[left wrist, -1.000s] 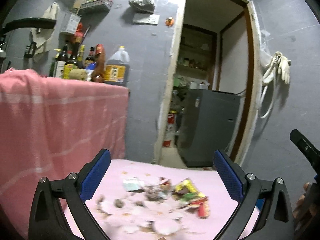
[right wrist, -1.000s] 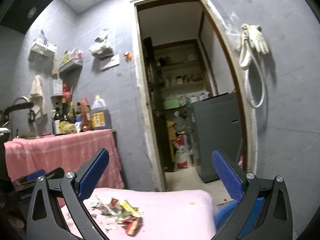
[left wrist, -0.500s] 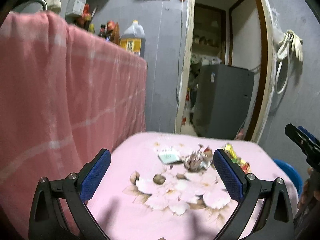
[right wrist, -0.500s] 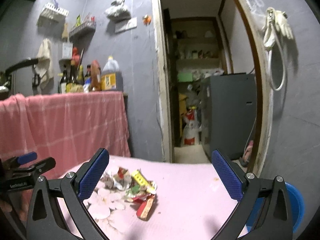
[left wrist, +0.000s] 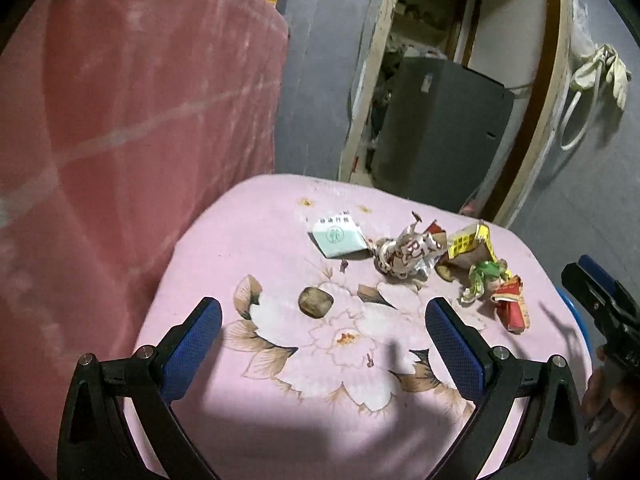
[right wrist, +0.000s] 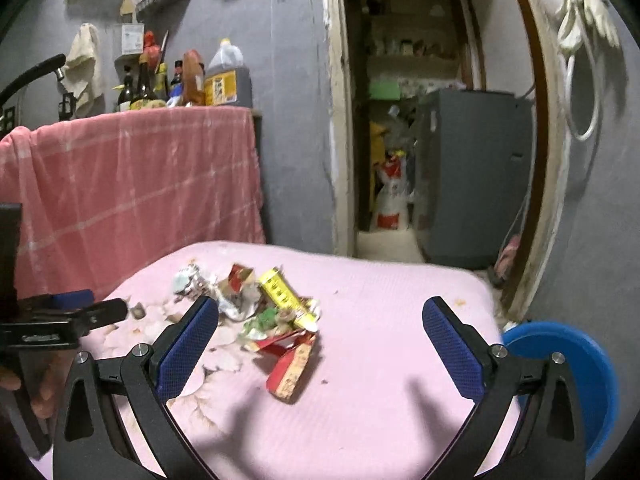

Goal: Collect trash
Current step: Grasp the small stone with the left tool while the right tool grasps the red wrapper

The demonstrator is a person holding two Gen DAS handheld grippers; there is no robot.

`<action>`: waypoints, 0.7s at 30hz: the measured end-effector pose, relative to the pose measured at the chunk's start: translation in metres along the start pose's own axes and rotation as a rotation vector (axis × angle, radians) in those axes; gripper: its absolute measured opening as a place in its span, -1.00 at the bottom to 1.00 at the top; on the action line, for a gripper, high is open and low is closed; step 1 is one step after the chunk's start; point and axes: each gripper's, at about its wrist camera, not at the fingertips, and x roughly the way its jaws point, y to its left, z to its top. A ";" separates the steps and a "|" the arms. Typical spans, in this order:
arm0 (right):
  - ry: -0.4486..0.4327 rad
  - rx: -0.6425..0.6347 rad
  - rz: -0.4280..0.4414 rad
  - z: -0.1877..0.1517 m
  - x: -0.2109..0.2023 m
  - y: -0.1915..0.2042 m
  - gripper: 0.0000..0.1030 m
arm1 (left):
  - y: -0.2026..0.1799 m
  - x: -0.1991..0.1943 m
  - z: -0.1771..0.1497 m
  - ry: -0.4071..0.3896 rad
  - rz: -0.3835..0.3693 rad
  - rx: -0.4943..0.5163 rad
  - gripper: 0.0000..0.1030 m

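A heap of trash lies on a table under a pink floral cloth (left wrist: 260,240): a white-green paper packet (left wrist: 338,236), a crumpled silver wrapper (left wrist: 404,254), a yellow box (left wrist: 468,242), a green scrap (left wrist: 486,274), a red carton (left wrist: 512,310) and a brown lump (left wrist: 316,301). My left gripper (left wrist: 324,308) hangs open above the cloth, just short of the lump, with nothing between its fingers. My right gripper (right wrist: 322,304) is wide, its jaws closing, with the red carton (right wrist: 290,372) and yellow box (right wrist: 280,292) on the cloth (right wrist: 400,300) ahead and nothing gripped.
A blue bin (right wrist: 572,364) stands off the table's right edge. A counter draped in red checked cloth (right wrist: 132,184) with bottles (right wrist: 224,76) rises at the left. Behind the table is a doorway with a grey cabinet (right wrist: 472,176). Gloves (right wrist: 580,16) hang on the right wall.
Both grippers have sunk toward the table and tipped downward. The trash heap now fills more of each view, and the wall shelves have slid out of the left view.
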 end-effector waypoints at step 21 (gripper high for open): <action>0.293 0.004 0.098 -0.021 0.051 -0.001 -0.11 | 0.012 0.028 0.005 0.114 -0.052 -0.047 -0.42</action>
